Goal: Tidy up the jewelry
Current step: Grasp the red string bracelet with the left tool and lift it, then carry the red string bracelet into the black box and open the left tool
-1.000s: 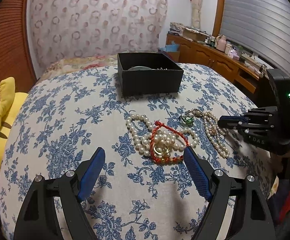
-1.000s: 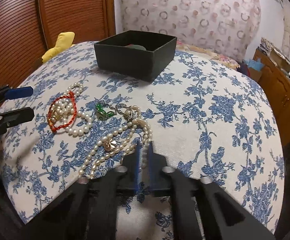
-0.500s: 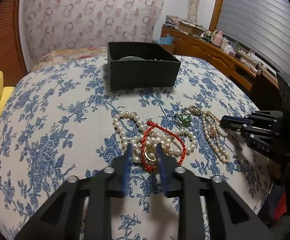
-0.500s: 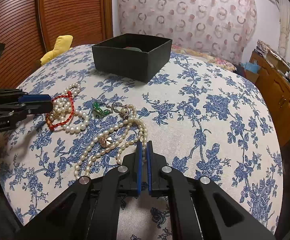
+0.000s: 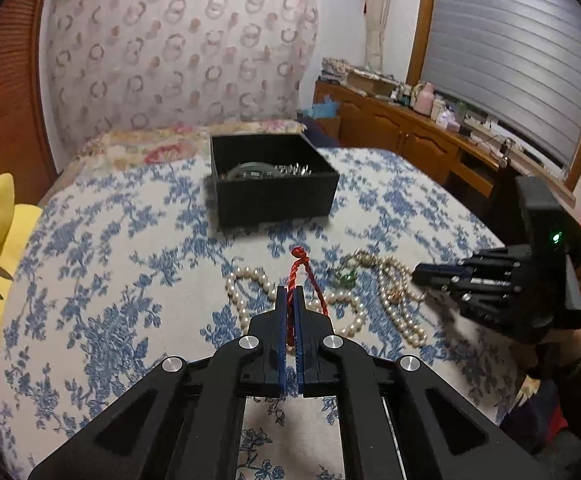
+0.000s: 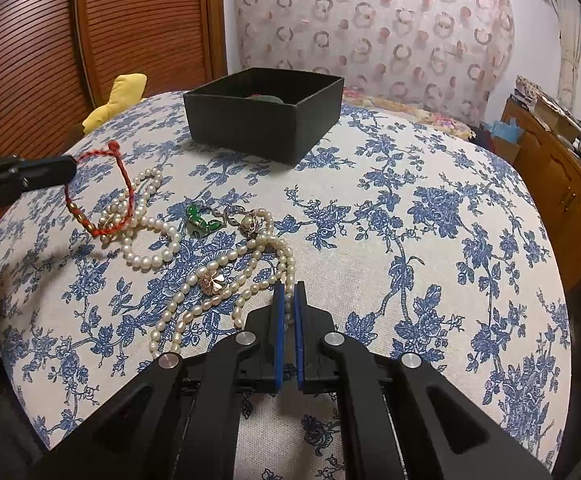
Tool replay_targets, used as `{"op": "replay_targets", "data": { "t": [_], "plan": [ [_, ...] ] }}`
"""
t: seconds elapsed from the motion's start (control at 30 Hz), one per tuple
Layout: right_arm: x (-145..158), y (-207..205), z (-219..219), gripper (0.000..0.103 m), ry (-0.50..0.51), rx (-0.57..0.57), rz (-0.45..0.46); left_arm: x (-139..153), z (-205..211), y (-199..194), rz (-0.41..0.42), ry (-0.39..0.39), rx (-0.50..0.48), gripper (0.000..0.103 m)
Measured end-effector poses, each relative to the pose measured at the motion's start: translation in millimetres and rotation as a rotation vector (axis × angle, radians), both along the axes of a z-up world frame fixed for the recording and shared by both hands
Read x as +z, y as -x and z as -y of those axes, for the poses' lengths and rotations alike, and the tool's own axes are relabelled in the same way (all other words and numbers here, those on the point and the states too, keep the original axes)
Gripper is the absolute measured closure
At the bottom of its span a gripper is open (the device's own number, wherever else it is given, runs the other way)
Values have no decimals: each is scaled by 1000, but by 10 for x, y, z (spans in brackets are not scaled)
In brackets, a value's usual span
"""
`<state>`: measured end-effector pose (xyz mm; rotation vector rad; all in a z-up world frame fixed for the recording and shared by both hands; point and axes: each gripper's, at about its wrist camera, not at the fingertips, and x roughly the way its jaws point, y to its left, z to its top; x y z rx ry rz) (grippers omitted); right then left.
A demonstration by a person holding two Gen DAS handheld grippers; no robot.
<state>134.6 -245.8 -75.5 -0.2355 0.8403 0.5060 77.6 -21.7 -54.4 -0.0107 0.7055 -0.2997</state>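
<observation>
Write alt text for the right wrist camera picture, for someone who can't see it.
The right gripper, seen from behind, is shut on a long pearl necklace lying on a blue floral cloth. At left, the left gripper lifts a red cord bracelet above a round-pearl strand; a black open box sits behind.

Counts:
- Black box: one, far centre, open top; contents unclear.
- Red cord bracelet: one, left.
- Round-pearl strand: one, left of centre.
- Long rice-pearl necklace: one, near centre, looped in several rows, one gold clover charm.
- Green-stone piece: one, centre.
- Grippers: two, left gripper, right gripper.
- Yellow plush toy: one, far left.
</observation>
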Motion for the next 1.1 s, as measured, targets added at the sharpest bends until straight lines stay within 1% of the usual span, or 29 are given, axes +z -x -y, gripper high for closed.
{"op": "replay_targets", "data": {
  "t": [0.17, 0.27, 0.37, 0.5, 0.67, 0.87, 1.0, 1.1],
  "plan": [
    [13, -4, -3, 98, 3, 1, 6, 111, 8, 26, 30, 1, 7, 101],
    [165, 16, -3, 98, -17, 8, 42, 215, -12, 25, 53, 1, 11, 101],
    [449, 59, -8, 98, -44, 21, 103, 308, -46, 6, 71, 3, 19, 101],
    [836, 110, -64, 98, -54, 51, 179, 432, -63, -27, 92, 6, 29, 101],
    [1234, 122, -90, 98, -69, 68, 255, 524, -64, -91, 100, 9, 35, 101],
    [1633, 115, -154, 98, -78, 84, 335, 658, -79, -171, 125, 5, 43, 101],
    [1892, 92, -243, 98, -77, 100, 393, 779, -124, -274, 139, 13, 51, 101],
    [2044, 14, -307, 98, -75, 108, 422, 875, -139, -390, 157, 0, 59, 101]
  ]
}}
